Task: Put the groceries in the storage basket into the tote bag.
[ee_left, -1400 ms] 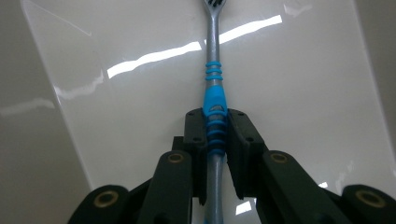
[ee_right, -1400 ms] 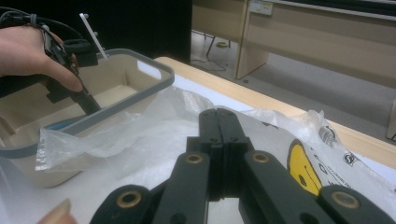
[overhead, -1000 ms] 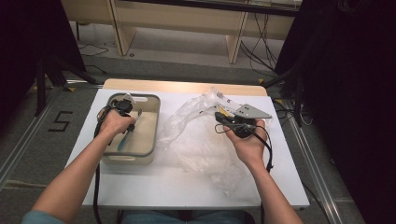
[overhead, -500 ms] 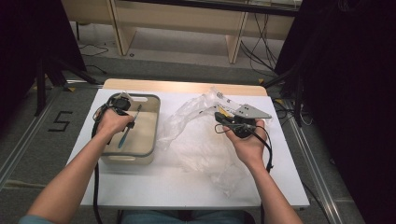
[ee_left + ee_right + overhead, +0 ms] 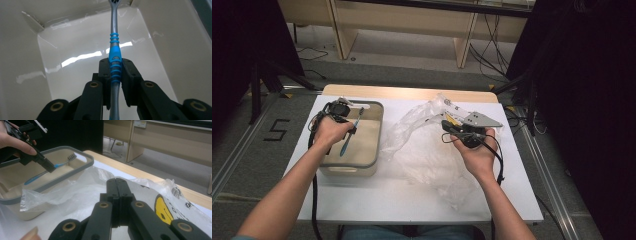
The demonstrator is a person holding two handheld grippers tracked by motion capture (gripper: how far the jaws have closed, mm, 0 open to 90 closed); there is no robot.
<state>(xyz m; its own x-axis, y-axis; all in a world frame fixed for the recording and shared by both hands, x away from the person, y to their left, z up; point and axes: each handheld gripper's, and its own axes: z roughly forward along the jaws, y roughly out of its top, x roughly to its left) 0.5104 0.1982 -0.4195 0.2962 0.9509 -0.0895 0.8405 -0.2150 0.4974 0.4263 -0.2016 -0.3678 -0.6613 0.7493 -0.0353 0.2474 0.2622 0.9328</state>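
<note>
Lighting even overhead; surroundings dark.
Glare streaks on the bin (image 5: 75,56) floor; near black jaws soft; high view slightly grainy.

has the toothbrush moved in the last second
Yes: the left claw has lifted the toothbrush into sight above the beige tub.
</note>
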